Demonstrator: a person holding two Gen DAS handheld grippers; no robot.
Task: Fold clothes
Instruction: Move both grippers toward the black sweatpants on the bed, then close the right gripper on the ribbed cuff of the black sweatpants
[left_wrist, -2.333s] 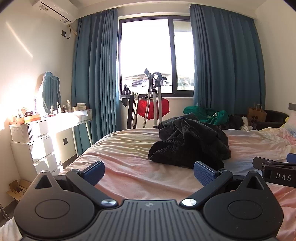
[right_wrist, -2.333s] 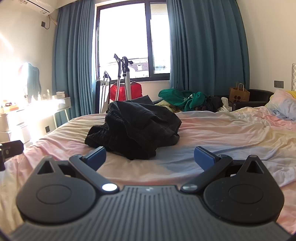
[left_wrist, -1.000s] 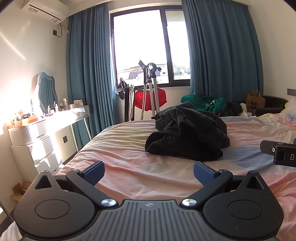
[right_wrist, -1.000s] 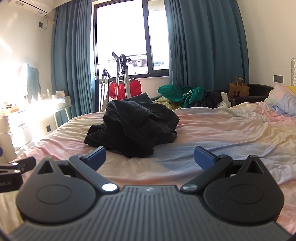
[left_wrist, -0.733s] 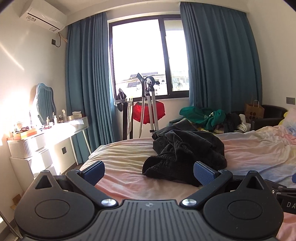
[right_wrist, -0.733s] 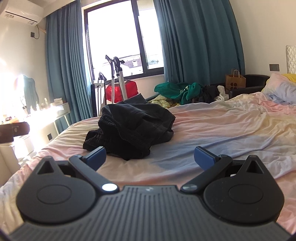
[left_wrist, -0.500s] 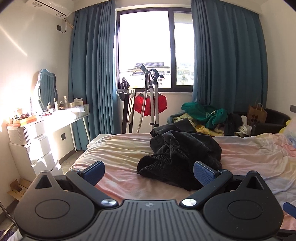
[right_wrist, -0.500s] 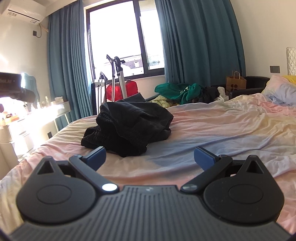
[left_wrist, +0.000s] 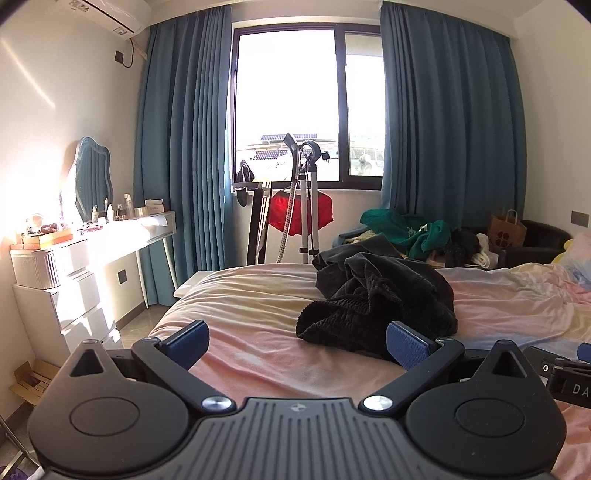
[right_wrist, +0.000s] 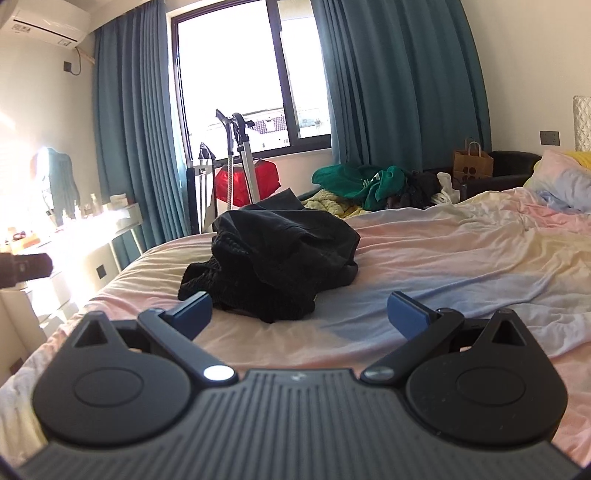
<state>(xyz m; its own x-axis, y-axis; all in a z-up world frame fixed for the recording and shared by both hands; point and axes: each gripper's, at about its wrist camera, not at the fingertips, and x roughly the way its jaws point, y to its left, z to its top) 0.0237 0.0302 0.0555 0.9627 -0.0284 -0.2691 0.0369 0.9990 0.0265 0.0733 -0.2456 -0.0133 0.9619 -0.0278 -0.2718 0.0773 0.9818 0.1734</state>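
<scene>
Honestly the main worry here is the black garment (left_wrist: 376, 299) itself. It sits in a crumpled heap on the bed (left_wrist: 251, 295), bunched into several overlapping layers, with no hem, sleeve or collar I can pick out from either wrist view. So it isn't lying folded as it stands.

Both tools are empty with their blue pads spread wide apart: the left tool (left_wrist: 297, 341) and the right tool (right_wrist: 299, 312) hover low over the sheet, just short of the heap and pointed at it.

What could go wrong, as I see it:

- Pinching into the middle of the pile would probably catch several layers at once, so the garment would lift as a ball instead of opening out.
- The bedsheet (right_wrist: 461, 258) is loose and wrinkled right up against the heap, so a low pinch could grab sheet along with the cloth and drag the bedding.
- The fabric looks thick and knitted, so a shallow bite at an edge might slip out once the weight hangs.
- The two tools sit close together, and the right one shows at the edge of the left view, so they could bump if both go for the same near edge.
</scene>
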